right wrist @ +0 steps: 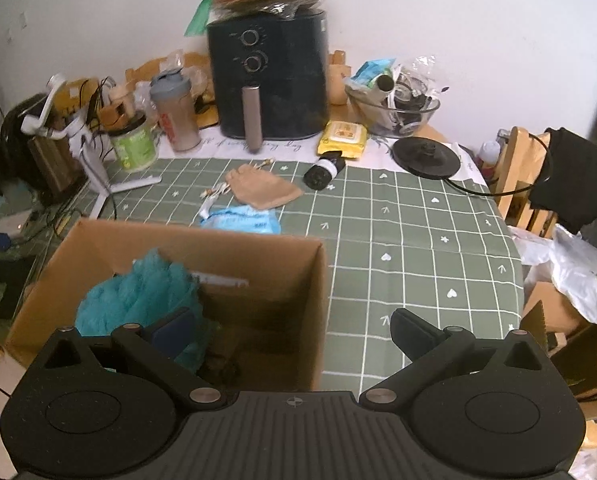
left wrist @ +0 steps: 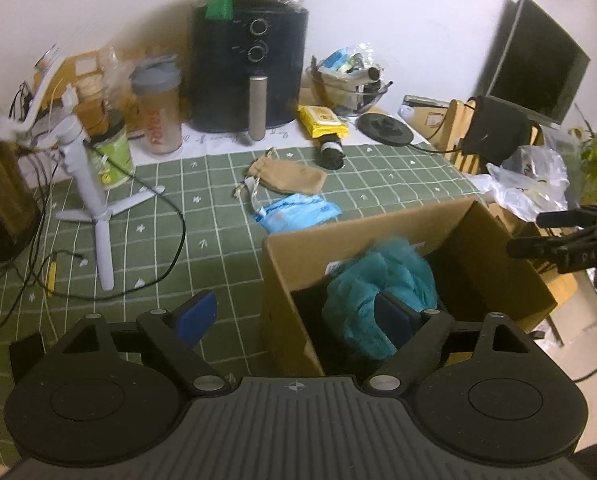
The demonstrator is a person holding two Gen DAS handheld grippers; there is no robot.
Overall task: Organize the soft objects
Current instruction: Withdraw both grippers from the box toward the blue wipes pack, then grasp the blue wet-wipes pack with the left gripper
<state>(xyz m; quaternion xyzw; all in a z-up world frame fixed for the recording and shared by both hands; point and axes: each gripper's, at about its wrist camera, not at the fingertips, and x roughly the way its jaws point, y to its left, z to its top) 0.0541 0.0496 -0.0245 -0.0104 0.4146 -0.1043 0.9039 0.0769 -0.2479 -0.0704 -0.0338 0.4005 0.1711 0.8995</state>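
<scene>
- The left gripper point(left wrist: 294, 312) is tilted down over the near-left corner of the cardboard box point(left wrist: 378, 220). Its fingers are spread wide, nothing pinched: one blue pad point(left wrist: 196, 314) hangs outside over the green checked tablecloth point(left wrist: 202, 216), the other sits inside the box against the teal fluffy thing point(left wrist: 382, 292).
- From the right wrist view, the right gripper point(right wrist: 294, 334) is angled down too and straddles the box's right wall. Jaws are apart and empty, the left finger inside next to the teal fluff point(right wrist: 138, 296), the right finger point(right wrist: 412, 330) over bare tablecloth.
- In the left camera the right gripper's tips poke in at about 3 o'clock, just past the box's far-right side.
- So the teal fluffy thing is already in the box, slumped toward its left half.
- Two soft bits are on the table beyond the box, around 12 o'clock from it: a tan drawstring pouch point(left wrist: 288, 176) and a light blue packet point(left wrist: 298, 210) just in front of it, nearly touching the box's far edge.
- Further back at 12 o'clock there's a black air fryer point(left wrist: 250, 68) against the wall, with a shaker bottle point(left wrist: 158, 108) to its left at roughly 10 o'clock.
</scene>
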